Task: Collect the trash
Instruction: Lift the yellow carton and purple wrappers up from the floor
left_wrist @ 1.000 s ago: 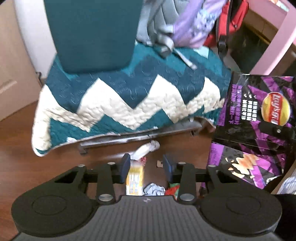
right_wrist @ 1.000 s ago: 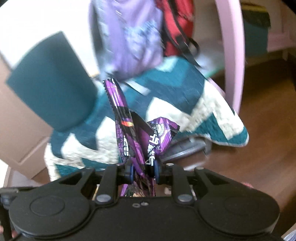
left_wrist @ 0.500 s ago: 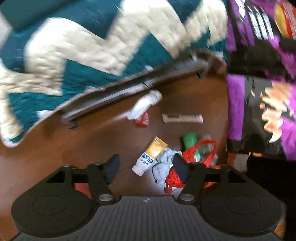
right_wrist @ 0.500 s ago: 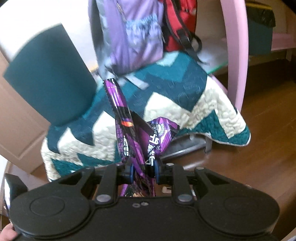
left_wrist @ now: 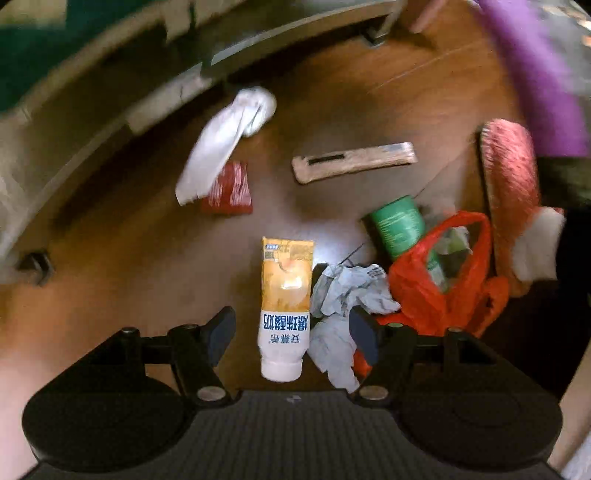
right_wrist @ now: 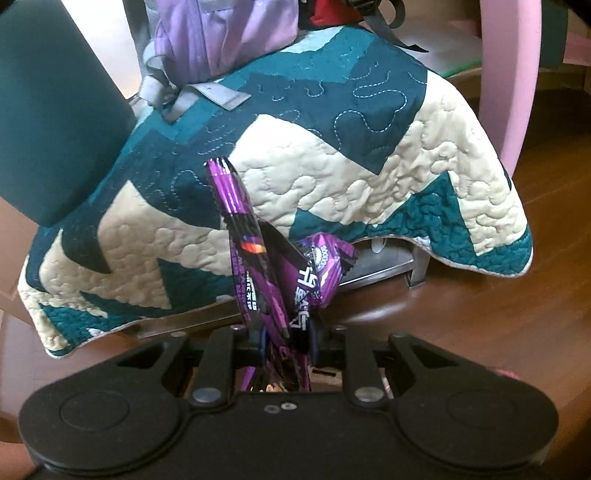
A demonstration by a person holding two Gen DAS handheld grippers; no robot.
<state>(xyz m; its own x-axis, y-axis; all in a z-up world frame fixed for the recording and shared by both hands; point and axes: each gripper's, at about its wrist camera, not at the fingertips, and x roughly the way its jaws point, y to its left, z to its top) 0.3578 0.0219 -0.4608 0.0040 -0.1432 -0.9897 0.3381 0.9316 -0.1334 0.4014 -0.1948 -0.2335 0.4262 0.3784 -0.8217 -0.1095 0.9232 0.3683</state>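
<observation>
My left gripper [left_wrist: 291, 332] is open and points down at trash on the wooden floor. An orange and white drink bottle [left_wrist: 285, 306] lies between its fingers, with crumpled grey paper [left_wrist: 343, 295] beside the right finger. A red plastic bag [left_wrist: 443, 273], a green can [left_wrist: 397, 225], a tan wrapper [left_wrist: 354, 162], a white cloth [left_wrist: 225, 140] and a small red packet [left_wrist: 229, 190] lie farther out. My right gripper [right_wrist: 286, 341] is shut on a purple chip bag [right_wrist: 258, 251], held above the floor.
A bed with a teal and cream quilt [right_wrist: 295, 155] and a metal frame [left_wrist: 147, 96] borders the trash. A red brush [left_wrist: 511, 184] lies at the right. A purple backpack [right_wrist: 221, 33] sits on the bed. A pink post [right_wrist: 509, 74] stands at the right.
My left gripper has dropped toward the floor and tilted down, so the bottle now lies between its open fingers. The right gripper still holds the chip bag and has moved closer to the quilt.
</observation>
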